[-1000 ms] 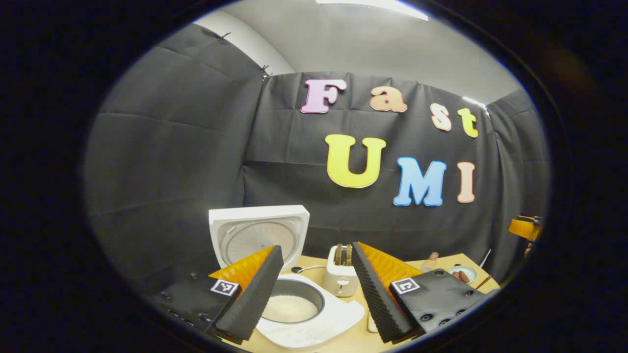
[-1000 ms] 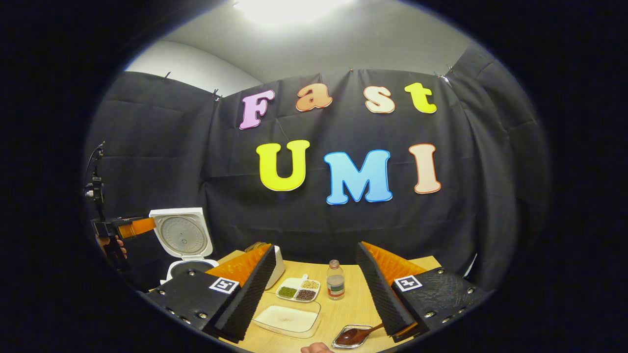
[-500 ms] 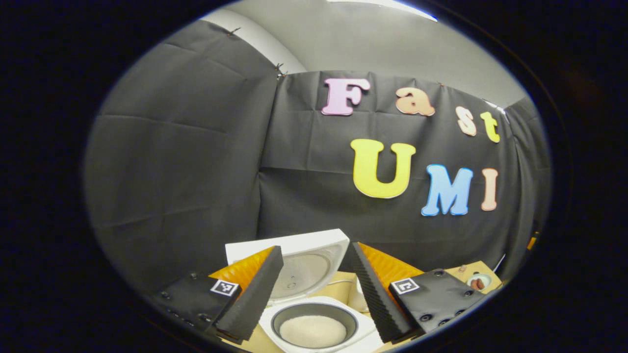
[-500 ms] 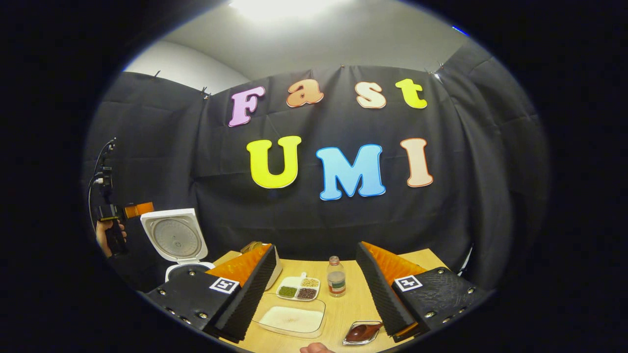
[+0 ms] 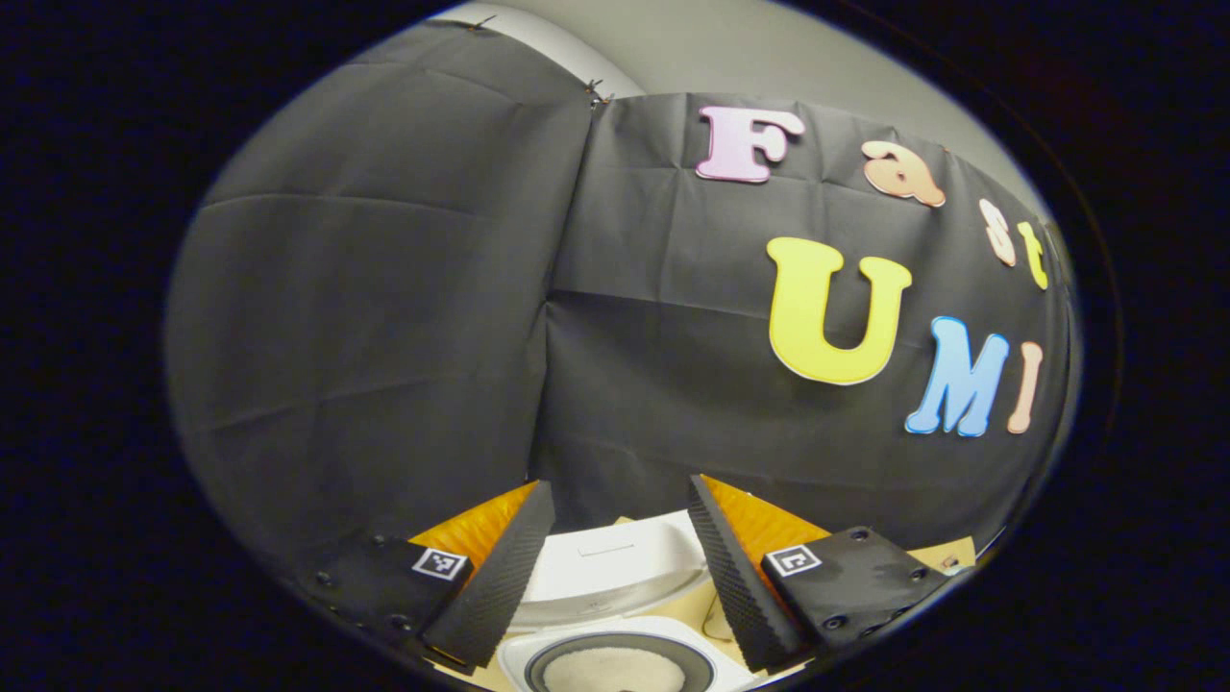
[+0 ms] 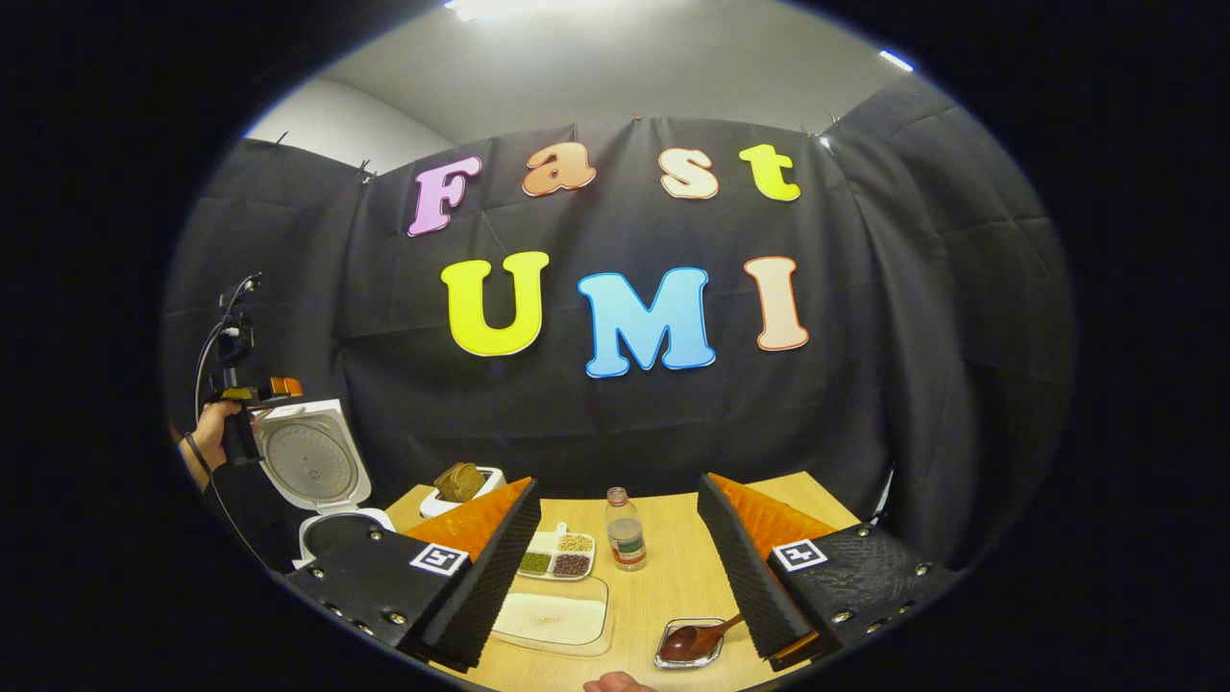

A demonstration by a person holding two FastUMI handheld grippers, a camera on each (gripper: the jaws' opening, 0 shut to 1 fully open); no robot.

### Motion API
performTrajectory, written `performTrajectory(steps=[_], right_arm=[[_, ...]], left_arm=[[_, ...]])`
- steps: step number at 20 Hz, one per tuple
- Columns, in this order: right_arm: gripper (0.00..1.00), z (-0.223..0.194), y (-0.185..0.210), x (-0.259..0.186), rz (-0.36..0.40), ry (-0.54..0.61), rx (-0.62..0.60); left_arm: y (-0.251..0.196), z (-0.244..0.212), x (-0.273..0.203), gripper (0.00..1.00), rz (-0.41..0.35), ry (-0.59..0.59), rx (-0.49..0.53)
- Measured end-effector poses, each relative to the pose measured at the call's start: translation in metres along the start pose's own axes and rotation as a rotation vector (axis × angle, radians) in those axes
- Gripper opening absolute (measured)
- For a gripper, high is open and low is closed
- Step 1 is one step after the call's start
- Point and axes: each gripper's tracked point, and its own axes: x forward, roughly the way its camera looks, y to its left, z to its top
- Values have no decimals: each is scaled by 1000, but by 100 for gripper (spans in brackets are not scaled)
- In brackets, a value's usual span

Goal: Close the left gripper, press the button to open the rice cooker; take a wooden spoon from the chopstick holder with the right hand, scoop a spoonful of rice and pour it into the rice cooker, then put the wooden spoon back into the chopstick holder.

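Swinging leftward and dipping over the last second, our left hand-held gripper now looks down on the rice cooker from above, and the toaster that sat beside it a second ago has slid out of its view. Its fingers stand apart with nothing between them. The cooker's lid is up, and the pot below shows white rice, so we judge the button step done.

In the right gripper view, the left hand-held gripper is far off at the left, a hand on its grip, close by the raised lid. Moving rightward along the desk, we see the toaster with bread in it, a divided dish of beans, a clear tray of rice just in front of it, and a small bottle.

Right of those, the wooden spoon lies with its bowl in a small glass dish and its handle slanting up toward the right finger of our right hand-held gripper. That gripper hangs released above the desk, holding nothing. This view has drifted a little too, with the desk things sitting further left than before.

We expect the spoon to be light and stiff, its dark finish perhaps a bit slick. We would take it by the handle, well back from the bowl, so the bowl stays free for scooping. Loose rice will spill if the spoon tilts, so it must be carried level.
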Motion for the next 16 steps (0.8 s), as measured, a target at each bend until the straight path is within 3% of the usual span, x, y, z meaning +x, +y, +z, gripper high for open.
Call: performTrajectory(steps=[2, 6, 7, 9, 16], right_arm=[[99, 2, -7, 0, -14, -1, 2], [99, 4, -16, 2, -28, -3, 6], [99, 6, -19, 2, -32, -10, 4], [100, 11, -18, 1, -25, -24, -7], [99, 10, -23, -2, 13, -23, -11]], left_arm=[[6, -4, 19, 97, 35, 22, -12], [14, -24, 32, 95, 126, 80, 58], [13, -23, 31, 92, 126, 72, 61], [12, -23, 30, 98, 124, 81, 50], [9, -21, 27, 98, 117, 57, 58]])
